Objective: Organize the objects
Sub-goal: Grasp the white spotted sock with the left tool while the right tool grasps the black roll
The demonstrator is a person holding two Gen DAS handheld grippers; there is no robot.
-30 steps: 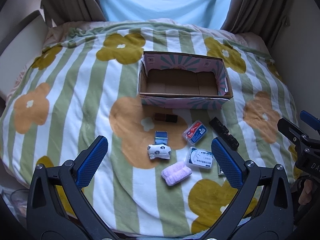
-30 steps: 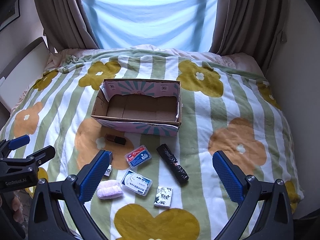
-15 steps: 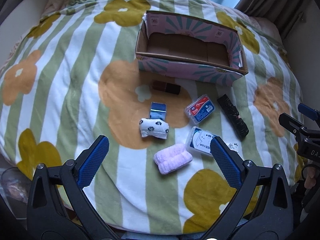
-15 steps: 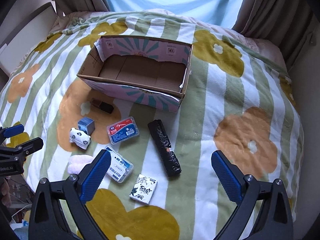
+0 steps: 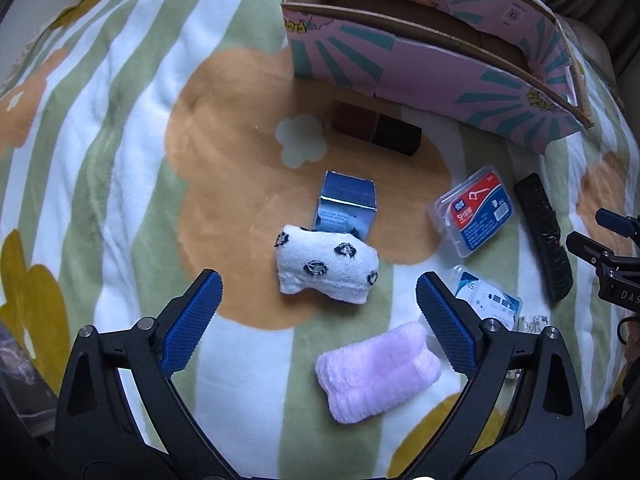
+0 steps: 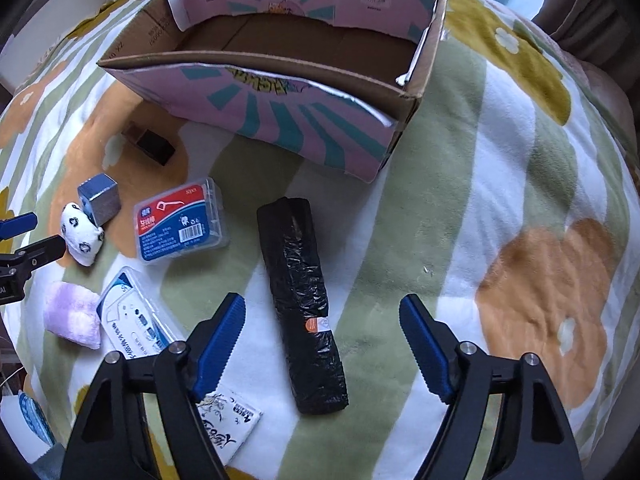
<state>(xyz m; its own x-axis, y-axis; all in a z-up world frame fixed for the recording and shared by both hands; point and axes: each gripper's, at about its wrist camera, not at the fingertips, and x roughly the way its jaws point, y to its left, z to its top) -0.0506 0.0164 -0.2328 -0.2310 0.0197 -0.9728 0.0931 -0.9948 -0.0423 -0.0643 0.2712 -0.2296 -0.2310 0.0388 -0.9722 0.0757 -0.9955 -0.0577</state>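
Observation:
An open pink cardboard box [image 5: 432,64] stands empty on the flowered blanket; it also shows in the right wrist view [image 6: 320,132]. My left gripper [image 5: 318,304] is open, low over a white spotted sock roll [image 5: 326,268], with a pink towel roll [image 5: 378,368] just below between its fingers. A small blue box [image 5: 346,208] sits behind the sock. My right gripper [image 6: 320,332] is open, its fingers either side of a long black wrapped bar [image 6: 300,288].
A red-and-blue floss case [image 6: 178,220], a clear white case [image 6: 136,320], a printed packet [image 6: 226,424] and a dark brown block [image 5: 376,128] lie around on the blanket [image 6: 500,200]. The bed edge is close below both grippers.
Both grippers have dropped lower and moved forward toward the objects. The left now hangs over the sock roll, the right over the black bar. Both stay open.

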